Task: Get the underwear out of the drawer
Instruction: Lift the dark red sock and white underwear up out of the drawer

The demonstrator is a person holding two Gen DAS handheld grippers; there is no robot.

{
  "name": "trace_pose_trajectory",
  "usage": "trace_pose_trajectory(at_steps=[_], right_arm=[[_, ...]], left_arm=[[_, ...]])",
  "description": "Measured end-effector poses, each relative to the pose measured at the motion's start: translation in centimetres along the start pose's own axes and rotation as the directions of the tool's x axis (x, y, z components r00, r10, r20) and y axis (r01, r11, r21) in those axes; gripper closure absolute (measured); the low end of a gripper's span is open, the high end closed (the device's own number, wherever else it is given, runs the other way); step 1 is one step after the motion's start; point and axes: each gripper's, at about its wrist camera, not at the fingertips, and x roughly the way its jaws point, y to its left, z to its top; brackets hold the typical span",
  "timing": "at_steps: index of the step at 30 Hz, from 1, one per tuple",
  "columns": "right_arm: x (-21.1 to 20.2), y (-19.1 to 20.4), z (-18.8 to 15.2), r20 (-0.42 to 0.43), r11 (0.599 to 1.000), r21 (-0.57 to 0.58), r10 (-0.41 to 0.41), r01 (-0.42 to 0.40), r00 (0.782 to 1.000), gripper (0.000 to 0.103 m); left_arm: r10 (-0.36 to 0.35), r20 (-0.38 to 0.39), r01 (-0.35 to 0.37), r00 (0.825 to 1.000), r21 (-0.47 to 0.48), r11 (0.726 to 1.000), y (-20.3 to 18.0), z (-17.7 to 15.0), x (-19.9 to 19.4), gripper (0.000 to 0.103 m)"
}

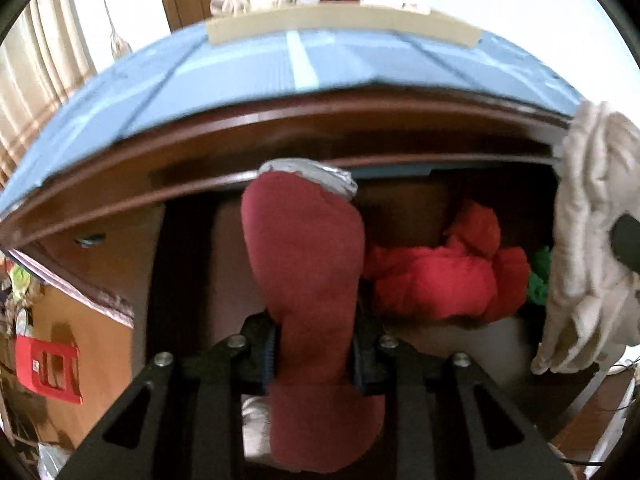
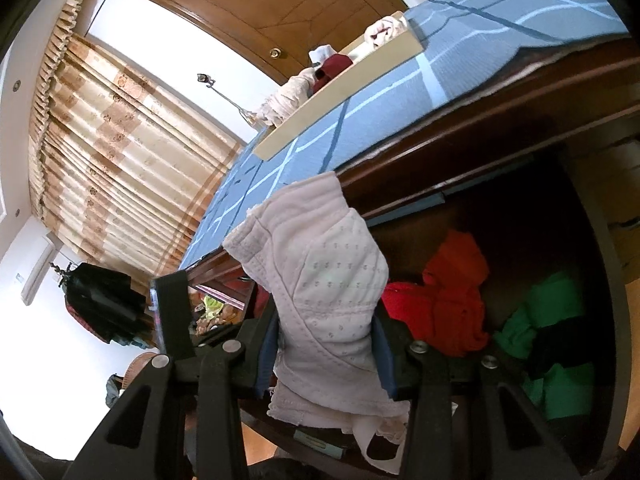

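With both fingers clamped, left on dark-red cotton underwear (image 1: 304, 264), right on pale quilted underwear (image 2: 328, 280): mid-lift clear of wooden drawer (image 2: 520, 216); next, carrying onto blue bed (image 1: 224, 80).

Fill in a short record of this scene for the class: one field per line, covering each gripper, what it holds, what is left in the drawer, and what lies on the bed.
left gripper: shut on dark red underwear with a grey waistband
right gripper: shut on pale pink underwear
drawer: open, under the bed edge
left in drawer: red garment, green garment
bed cover: blue with pale lines
on bed: cardboard tray with a few garments
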Motion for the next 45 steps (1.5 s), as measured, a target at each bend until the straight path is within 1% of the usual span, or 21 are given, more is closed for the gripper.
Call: trace_pose_trajectory(at_steps=[2, 3, 6, 11, 16, 19, 21, 23, 27, 30, 36, 40, 45], right_arm=[[-0.2, 0.5, 0.0, 0.007, 1.000, -0.011, -0.002, 0.002, 1.000, 0.059], [-0.2, 0.7, 0.0, 0.010, 1.000, -0.014, -0.003, 0.003, 1.000, 0.059], [-0.5, 1.3, 0.0, 0.025, 1.000, -0.022, -0.014, 0.015, 1.000, 0.059], [-1.0, 2.0, -0.1, 0.043, 0.999, -0.028, -0.015, 0.017, 0.999, 0.059], [-1.3, 2.6, -0.1, 0.056, 0.999, -0.038, -0.018, 0.020, 0.998, 0.059], [-1.6, 3.0, 0.0, 0.068, 0.999, -0.045, -0.016, 0.020, 0.998, 0.059], [-2.0, 3.4, 0.0, 0.078, 0.998, -0.052, -0.015, 0.019, 0.997, 0.059], [-2.3, 3.7, 0.1, 0.090, 0.998, -0.059, -0.012, 0.017, 0.996, 0.059], [-3.1, 4.6, 0.6, 0.120, 0.997, -0.072, -0.009, 0.018, 0.993, 0.059], [-3.9, 5.4, 1.0, 0.146, 0.996, -0.087, -0.006, 0.019, 0.989, 0.059], [-5.2, 6.5, 1.9, 0.200, 0.994, -0.102, -0.010, 0.031, 0.980, 0.059], [-5.8, 7.2, 2.8, 0.235, 0.993, -0.109, -0.012, 0.039, 0.972, 0.059], [-6.5, 9.1, 4.2, 0.290, 0.988, -0.146, -0.011, 0.056, 0.957, 0.059]], left_arm=[[0.005, 0.027, -0.005, 1.000, 0.012, 1.000, -0.3, 0.0, -0.6, 0.077], [0.005, 0.035, -0.006, 0.999, 0.015, 1.000, -1.2, 0.7, -0.4, 0.077], [-0.014, 0.058, 0.013, 0.998, 0.012, 1.000, -1.0, 0.9, -1.7, 0.077], [-0.045, 0.099, 0.044, 0.994, 0.012, 0.999, -1.2, -0.1, -3.3, 0.077], [-0.068, 0.165, 0.067, 0.984, 0.013, 0.998, -1.5, -0.2, -5.7, 0.077], [-0.053, 0.212, 0.051, 0.976, 0.016, 0.999, -1.4, 0.3, -7.0, 0.077], [-0.033, 0.252, 0.026, 0.967, 0.031, 0.999, -1.6, 0.7, -8.1, 0.077], [-0.032, 0.278, 0.023, 0.960, 0.038, 0.999, -1.8, 1.0, -9.0, 0.077], [-0.012, 0.343, -0.006, 0.939, 0.050, 0.999, -2.2, 2.0, -10.7, 0.077], [-0.018, 0.368, -0.002, 0.930, 0.055, 0.999, -2.4, 2.6, -11.5, 0.077], [-0.001, 0.420, -0.025, 0.908, 0.056, 0.998, -2.5, 3.7, -12.6, 0.077], [0.018, 0.465, -0.044, 0.885, 0.046, 0.998, -2.5, 4.8, -13.7, 0.077], [0.036, 0.499, -0.061, 0.866, 0.033, 0.998, -2.5, 6.0, -14.4, 0.077]])
